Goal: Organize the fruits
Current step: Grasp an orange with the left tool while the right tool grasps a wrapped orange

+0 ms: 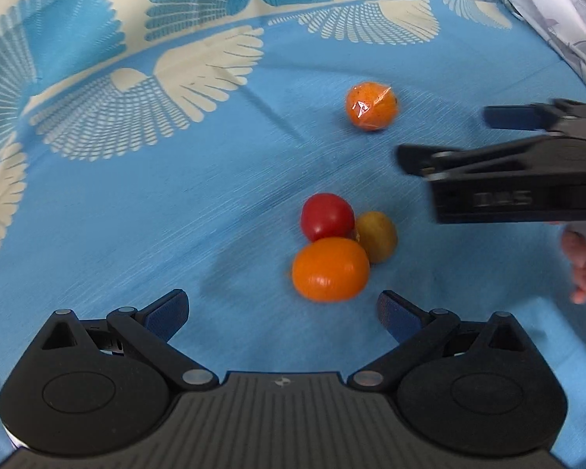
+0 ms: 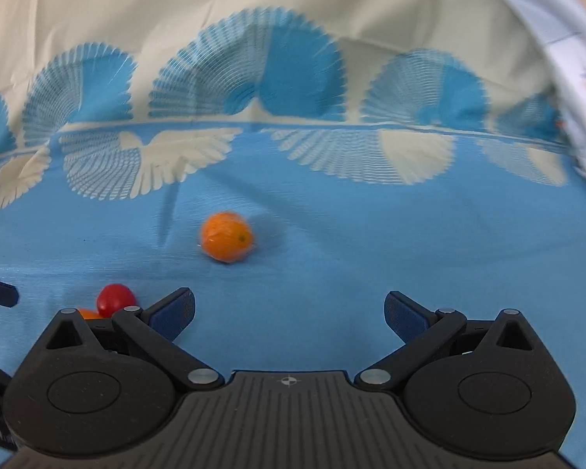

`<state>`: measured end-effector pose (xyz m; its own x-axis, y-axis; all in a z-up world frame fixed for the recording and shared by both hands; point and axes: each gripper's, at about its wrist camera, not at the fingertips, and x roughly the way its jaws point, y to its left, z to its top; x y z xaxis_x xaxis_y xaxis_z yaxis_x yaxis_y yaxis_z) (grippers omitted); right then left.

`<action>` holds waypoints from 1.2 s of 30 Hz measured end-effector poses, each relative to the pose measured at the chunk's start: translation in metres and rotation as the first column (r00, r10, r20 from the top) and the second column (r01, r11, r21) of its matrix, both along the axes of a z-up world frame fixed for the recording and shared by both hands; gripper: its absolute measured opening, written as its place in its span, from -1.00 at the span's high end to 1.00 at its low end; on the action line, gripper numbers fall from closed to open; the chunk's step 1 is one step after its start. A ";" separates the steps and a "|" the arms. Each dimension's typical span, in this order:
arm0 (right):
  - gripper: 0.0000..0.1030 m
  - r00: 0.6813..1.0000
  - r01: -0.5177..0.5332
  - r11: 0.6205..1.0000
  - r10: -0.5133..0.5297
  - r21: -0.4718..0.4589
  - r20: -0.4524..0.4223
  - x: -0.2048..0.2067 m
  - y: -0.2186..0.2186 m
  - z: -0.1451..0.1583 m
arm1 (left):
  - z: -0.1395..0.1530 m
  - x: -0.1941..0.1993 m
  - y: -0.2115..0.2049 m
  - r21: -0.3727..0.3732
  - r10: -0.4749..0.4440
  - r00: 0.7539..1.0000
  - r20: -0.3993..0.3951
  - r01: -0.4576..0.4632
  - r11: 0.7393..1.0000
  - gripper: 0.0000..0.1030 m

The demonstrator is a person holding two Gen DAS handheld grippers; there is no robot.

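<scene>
Jaws wide apart and empty on left gripper [image 1: 281, 308] and right gripper [image 2: 289, 308], wrapped orange [image 1: 371, 106] alone mid-bedsheet [image 1: 136, 215], red tomato [image 1: 326, 217], orange fruit [image 1: 331, 269], yellow fruit [image 1: 377, 236] clustered touching, gripper lettering unreadable.

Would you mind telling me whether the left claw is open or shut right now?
Open. The left claw shows its blue fingertips spread wide apart with nothing between them, just short of the plain orange.
</scene>
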<state>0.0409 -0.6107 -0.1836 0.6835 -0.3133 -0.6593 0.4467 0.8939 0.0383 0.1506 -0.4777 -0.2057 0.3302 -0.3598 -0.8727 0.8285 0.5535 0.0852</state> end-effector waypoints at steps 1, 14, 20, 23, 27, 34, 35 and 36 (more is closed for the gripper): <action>-0.98 1.000 -0.022 1.000 0.022 0.014 -0.002 0.012 -0.004 -0.007 | -0.001 0.003 -0.002 -0.013 -0.007 1.000 -0.007 0.006 1.000 -1.00; 0.21 0.990 -0.119 0.991 0.123 -0.057 0.072 0.045 0.001 -0.024 | 0.022 -0.019 0.005 -0.127 -0.039 0.999 0.009 0.040 0.991 0.13; 0.24 0.999 -0.012 1.000 0.013 -0.017 0.030 0.022 0.005 -0.004 | 0.051 -0.032 0.030 -0.147 0.013 1.000 0.019 -0.010 0.989 0.13; 0.24 0.998 0.040 0.999 -0.040 -0.007 0.048 -0.007 0.013 0.018 | 0.078 -0.040 0.062 -0.168 0.078 0.997 0.013 -0.075 0.983 0.13; 0.23 0.991 0.055 0.998 -0.054 -0.005 0.119 -0.053 0.044 0.065 | 0.120 -0.058 0.118 -0.195 0.164 0.986 0.009 -0.159 0.968 0.13; 0.23 0.964 -0.051 0.999 0.051 -0.009 0.262 -0.125 0.155 0.148 | 0.190 -0.108 0.228 -0.218 0.286 0.957 0.041 -0.270 0.938 0.13; 0.23 0.960 -0.076 0.997 0.072 0.004 0.272 -0.134 0.174 0.156 | 0.197 -0.114 0.245 -0.218 0.303 0.952 0.041 -0.287 0.933 0.13; 0.23 0.956 -0.099 0.995 0.089 0.023 0.278 -0.142 0.191 0.163 | 0.203 -0.119 0.260 -0.219 0.319 0.947 0.047 -0.301 0.928 0.13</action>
<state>-0.1007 -0.4195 -0.0206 0.8659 -0.2178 -0.4502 0.3279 0.9270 0.1821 0.0313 -0.2175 -0.0028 0.5196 -0.3973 -0.7564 0.6079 0.7940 0.0005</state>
